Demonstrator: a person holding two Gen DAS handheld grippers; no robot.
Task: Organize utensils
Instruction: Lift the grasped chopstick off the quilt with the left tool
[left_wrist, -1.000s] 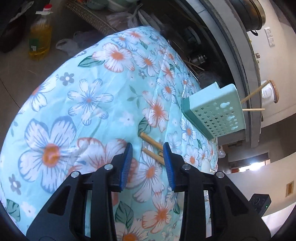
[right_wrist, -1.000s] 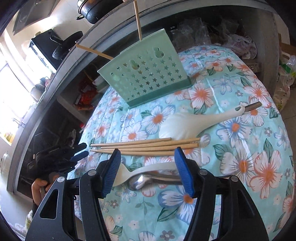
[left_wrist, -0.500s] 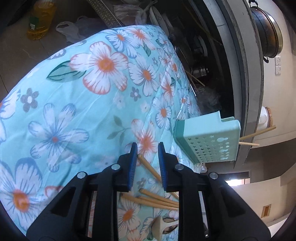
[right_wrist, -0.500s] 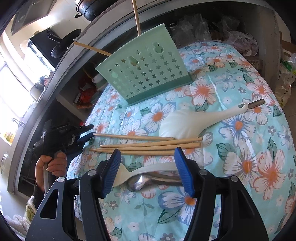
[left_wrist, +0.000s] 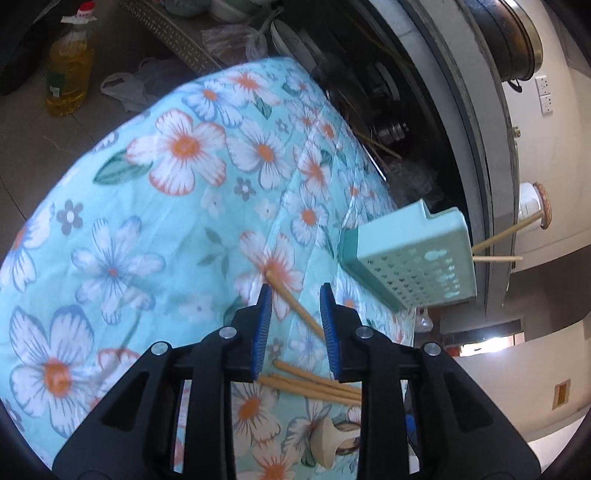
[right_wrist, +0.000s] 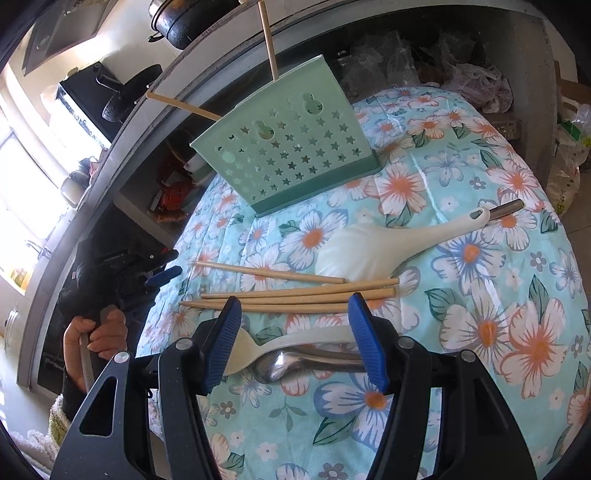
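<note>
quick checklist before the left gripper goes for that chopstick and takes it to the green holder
1. Target chopstick lies between the left gripper's jaws: ok.
2. Jaws pressing on it: not ok. A gap shows on both sides and the jaws are opening.
3. Chopstick is apart from the other three chopsticks, so it can lift alone: ok.
4. Green holder stands upright on the floral cloth: ok.
5. Room in the holder: cannot tell. Two chopsticks already stick out of its top and its inside is hidden.
6. Right gripper is out of the way, open over the spoons: ok.
</note>
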